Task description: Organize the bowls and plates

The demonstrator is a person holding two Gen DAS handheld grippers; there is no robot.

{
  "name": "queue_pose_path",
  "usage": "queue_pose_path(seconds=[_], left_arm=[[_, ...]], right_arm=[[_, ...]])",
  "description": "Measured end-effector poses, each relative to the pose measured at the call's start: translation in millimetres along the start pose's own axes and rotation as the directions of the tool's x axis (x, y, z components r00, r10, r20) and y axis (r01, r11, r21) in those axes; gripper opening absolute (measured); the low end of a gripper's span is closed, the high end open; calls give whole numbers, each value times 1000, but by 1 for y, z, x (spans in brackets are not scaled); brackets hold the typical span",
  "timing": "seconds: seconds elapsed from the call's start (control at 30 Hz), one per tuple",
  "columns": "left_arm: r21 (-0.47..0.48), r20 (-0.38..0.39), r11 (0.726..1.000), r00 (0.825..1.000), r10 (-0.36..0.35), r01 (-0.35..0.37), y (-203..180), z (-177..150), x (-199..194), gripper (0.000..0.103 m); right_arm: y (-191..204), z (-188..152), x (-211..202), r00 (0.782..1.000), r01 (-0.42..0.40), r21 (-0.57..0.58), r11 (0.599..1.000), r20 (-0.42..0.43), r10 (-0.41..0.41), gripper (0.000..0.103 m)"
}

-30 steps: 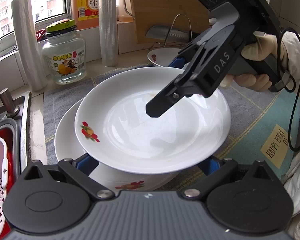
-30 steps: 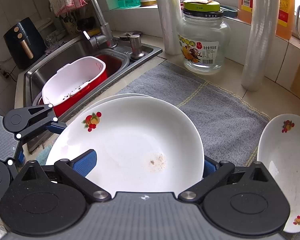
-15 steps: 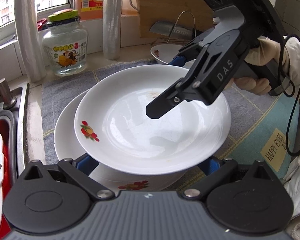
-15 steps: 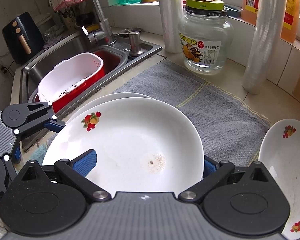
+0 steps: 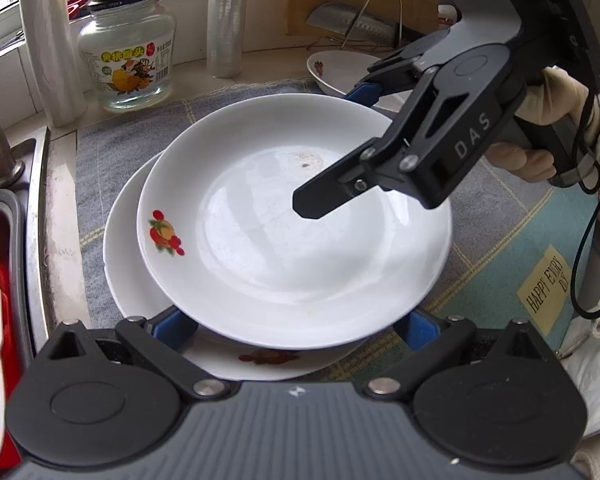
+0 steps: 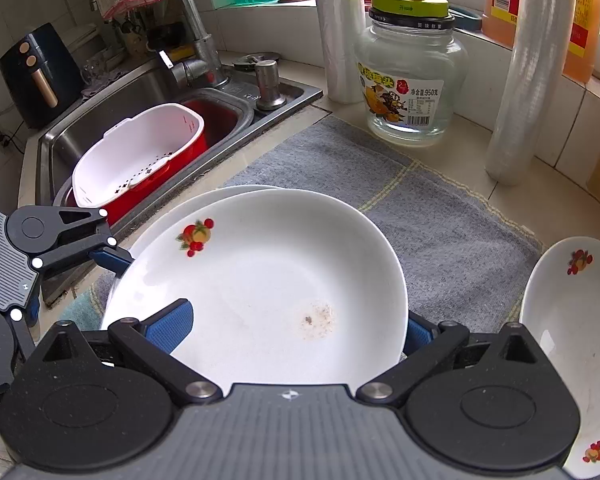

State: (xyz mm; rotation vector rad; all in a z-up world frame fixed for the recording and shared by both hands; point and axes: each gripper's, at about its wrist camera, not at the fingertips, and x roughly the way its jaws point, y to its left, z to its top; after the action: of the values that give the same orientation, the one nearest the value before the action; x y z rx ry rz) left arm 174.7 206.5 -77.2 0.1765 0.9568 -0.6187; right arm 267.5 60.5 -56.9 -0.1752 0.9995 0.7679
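A white plate with a fruit print point(image 5: 284, 232) point(image 6: 260, 280) hangs just above a second, like plate point(image 5: 124, 264) point(image 6: 220, 194) that lies on the grey mat. My left gripper point(image 5: 296, 326) stands wide open, its blue pads either side of the upper plate's near rim. My right gripper point(image 6: 296, 326) is wide open too, one pad over the plate's rim and one below; it shows in the left wrist view point(image 5: 420, 136), reaching over the plate. A white bowl with a fruit print point(image 6: 572, 344) point(image 5: 340, 68) sits to the right on the counter.
A grey mat point(image 6: 380, 184) covers the counter. A glass jar point(image 6: 412, 80) and two rolls of film point(image 6: 536, 80) stand by the window. The sink point(image 6: 100, 120) holds a red and white colander point(image 6: 140, 152). A knife on a rack point(image 5: 360, 28) stands behind the bowl.
Both grippers and the upper plate have risen a little and tilted; the view looks more steeply down. The jaws stay as they were.
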Motion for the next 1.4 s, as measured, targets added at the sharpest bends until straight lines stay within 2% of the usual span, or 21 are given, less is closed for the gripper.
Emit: queue_pose_path(seconds=[0.43,0.83,1.4], left_arm=[[13,-45,1000,999,13,-13,2,6,-2,101],[15,-44,1000,999,13,-13,3,6,-1,102],[17,-70,1000,997,26,-25,3,10,1,101]], right_arm=[[-1,-2,-4,1000,-6,9,1000,8,6,103],[1,-5,-11,1000,1,10,1000,8,-1,103],[19,-2,-9,990,100,-77,992,-95,-107,103]])
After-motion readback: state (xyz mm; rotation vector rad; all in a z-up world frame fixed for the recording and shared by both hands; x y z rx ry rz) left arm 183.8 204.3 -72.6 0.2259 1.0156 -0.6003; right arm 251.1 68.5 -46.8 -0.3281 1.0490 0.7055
